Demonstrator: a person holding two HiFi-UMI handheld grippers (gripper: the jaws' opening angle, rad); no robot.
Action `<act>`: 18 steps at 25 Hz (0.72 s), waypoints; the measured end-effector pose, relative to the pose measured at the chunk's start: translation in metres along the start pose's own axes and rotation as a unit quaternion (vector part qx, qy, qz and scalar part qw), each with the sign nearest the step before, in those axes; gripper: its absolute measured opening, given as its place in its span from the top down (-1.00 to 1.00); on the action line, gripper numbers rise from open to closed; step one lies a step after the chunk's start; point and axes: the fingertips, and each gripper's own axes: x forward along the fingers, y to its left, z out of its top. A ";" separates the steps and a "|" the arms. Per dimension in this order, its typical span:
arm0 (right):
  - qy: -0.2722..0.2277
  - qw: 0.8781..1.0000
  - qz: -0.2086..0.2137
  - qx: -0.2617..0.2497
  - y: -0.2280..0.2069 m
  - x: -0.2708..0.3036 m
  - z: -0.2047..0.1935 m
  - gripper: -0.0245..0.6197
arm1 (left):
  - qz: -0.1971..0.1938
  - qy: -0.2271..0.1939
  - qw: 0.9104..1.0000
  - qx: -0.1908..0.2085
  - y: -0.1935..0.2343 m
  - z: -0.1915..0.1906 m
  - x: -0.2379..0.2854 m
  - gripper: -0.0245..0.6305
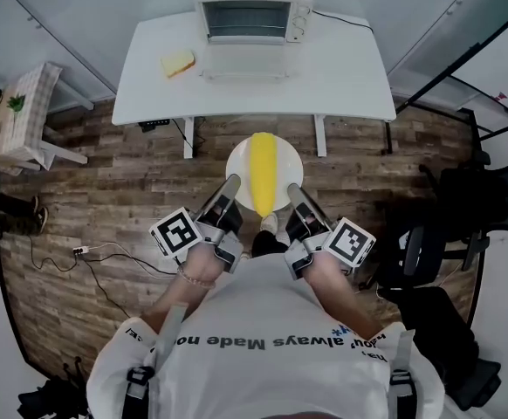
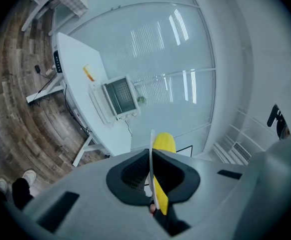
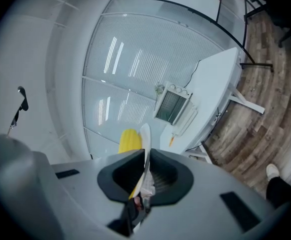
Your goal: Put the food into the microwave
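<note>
A white plate (image 1: 241, 166) carries a long yellow corn cob (image 1: 264, 169); it hangs in the air over the wooden floor, in front of the white table (image 1: 341, 77). My left gripper (image 1: 229, 190) is shut on the plate's left rim, and my right gripper (image 1: 294, 195) is shut on its right rim. In the left gripper view the plate's edge (image 2: 151, 154) stands pinched between the jaws with the corn cob (image 2: 164, 144) beyond; the right gripper view shows the plate (image 3: 145, 139) and corn cob (image 3: 129, 140) likewise. The white microwave (image 1: 252, 11) stands at the table's far edge, its door (image 1: 243, 63) folded down open.
A yellow sponge (image 1: 177, 63) lies on the table left of the microwave. A small checked side table (image 1: 20, 116) stands at the left, black office chairs (image 1: 463, 225) at the right. Cables (image 1: 97, 256) trail over the floor. The person's shoes (image 1: 270, 225) show under the plate.
</note>
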 end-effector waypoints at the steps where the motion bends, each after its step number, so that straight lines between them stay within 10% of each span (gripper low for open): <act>1: 0.001 1.000 0.000 0.002 -0.003 0.005 0.009 0.82 | 0.003 -0.001 1.000 -0.002 0.000 0.003 0.010 0.87; 18: 0.009 1.000 0.002 0.005 -0.037 0.051 0.107 0.82 | 0.006 -0.011 1.000 -0.004 0.004 0.023 0.120 0.87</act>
